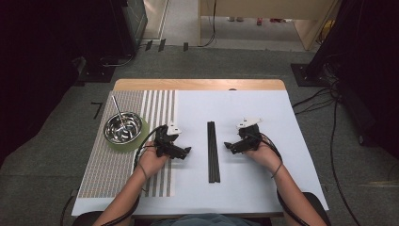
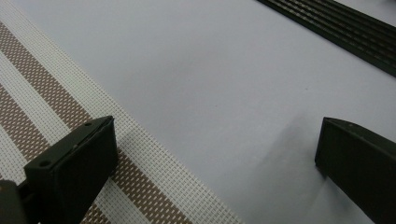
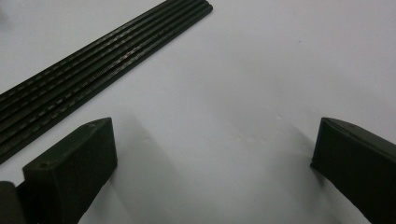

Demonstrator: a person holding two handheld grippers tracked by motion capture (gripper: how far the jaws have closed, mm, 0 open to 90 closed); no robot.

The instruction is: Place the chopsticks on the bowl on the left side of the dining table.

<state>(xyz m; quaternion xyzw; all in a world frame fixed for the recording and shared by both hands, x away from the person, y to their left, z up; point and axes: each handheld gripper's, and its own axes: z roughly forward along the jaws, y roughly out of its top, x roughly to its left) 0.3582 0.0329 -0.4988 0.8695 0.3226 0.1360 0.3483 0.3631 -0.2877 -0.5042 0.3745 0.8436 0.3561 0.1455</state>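
Grey carpet surrounds a white table (image 1: pixel 263 188) with a striped mat (image 1: pixel 113 169); both grippers' jaws stand released.

Chopsticks (image 1: pixel 213 151) mid-table, bowl (image 1: pixel 123 127) on the mat (image 1: pixel 108 174) to their left, whisk (image 1: pixel 118 113) in bowl

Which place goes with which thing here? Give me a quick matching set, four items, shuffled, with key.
Things:
1. shiny round steel bowl
2. bundle of long black sticks
3. brown-and-white striped woven placemat
4. left tongs

Places:
A. middle of the white table sheet, between both tongs
B. on a green round coaster, far left
C. along the table's left side
D. open, at the placemat's right edge

Pairs: 1-B, 2-A, 3-C, 4-D
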